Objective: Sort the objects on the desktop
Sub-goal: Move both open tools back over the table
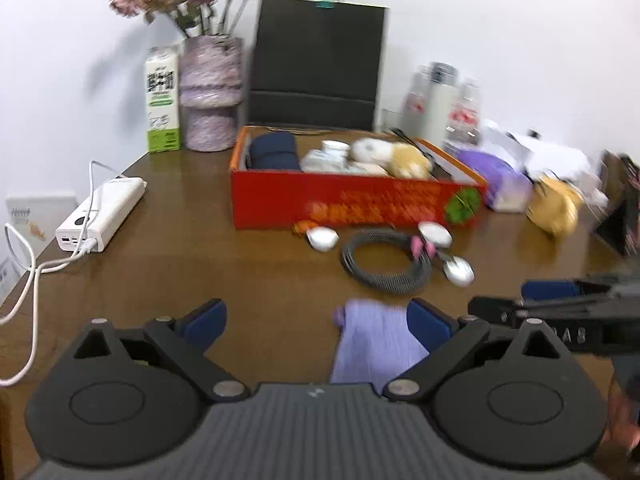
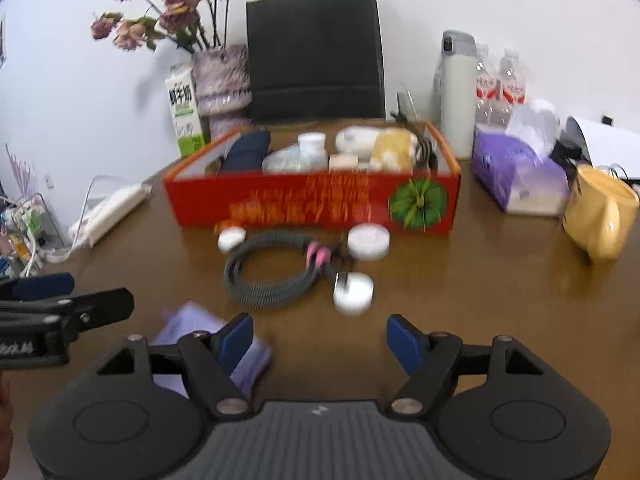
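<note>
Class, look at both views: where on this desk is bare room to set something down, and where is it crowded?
Bare wood lies between the power bank and red box, and right of the coiled cable below the yellow bag. Crowded: directly before the box, and the back right corner around the tissue pack.

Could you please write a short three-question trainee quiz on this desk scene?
1. True or false: the coiled cable lies inside the red box.
2. What stands directly behind the box: A) a black bag B) a laptop C) a lamp?
3. Which thing lies nearest the left gripper?

Key: 1. False; it lies on the table in front of the box. 2. A. 3. The purple cloth, by its right finger; whether they touch is unclear.
</note>
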Demonstrator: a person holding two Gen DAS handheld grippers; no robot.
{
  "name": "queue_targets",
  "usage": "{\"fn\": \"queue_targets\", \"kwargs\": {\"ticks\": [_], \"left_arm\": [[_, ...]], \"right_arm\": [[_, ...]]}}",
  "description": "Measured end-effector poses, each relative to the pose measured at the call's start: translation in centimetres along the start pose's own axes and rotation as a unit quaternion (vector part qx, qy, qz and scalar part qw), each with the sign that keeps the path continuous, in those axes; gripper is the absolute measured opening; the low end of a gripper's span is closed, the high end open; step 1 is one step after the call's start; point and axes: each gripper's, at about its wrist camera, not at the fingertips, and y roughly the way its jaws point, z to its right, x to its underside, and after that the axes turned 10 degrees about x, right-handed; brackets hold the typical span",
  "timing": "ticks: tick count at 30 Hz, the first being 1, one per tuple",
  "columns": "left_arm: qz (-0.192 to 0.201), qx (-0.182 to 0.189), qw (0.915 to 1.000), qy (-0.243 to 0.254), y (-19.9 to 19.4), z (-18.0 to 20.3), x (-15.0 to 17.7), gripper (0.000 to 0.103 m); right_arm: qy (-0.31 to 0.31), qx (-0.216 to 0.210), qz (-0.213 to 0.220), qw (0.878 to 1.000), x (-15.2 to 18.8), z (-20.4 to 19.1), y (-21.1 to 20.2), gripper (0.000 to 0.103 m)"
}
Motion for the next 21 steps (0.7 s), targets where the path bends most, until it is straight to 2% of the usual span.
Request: {"fn": "queue_targets", "kwargs": {"ticks": [3, 4, 9, 21], "left_arm": [[-0.006, 0.015, 0.9999, -0.004, -1.4, 0.2, 2.4, 0.099], [-0.006, 0.015, 0.9999, -0.004, -1.9, 0.3, 3.2, 0.099], [-0.002, -0.019, 0.9997, 0.016, -3.2, 0.8, 5.4, 0.099], [0.002, -0.020, 0.9997, 0.015, -3.0, 1.1, 5.9, 0.099]], "right_arm": [[-0.016, -0.011, 0.024, 1.000, 2.6, -0.5, -2.4, 0.075], [-0.015, -0.012, 0.029, 0.999, 3.2, -0.4, -3.0, 0.081], [-0.005, -0.023, 0.017, 1.000, 5.5, -0.4, -4.5, 0.083], [0.032, -0.037, 0.029, 0.998, 6.2, 0.6, -4.6, 0.083]]}}
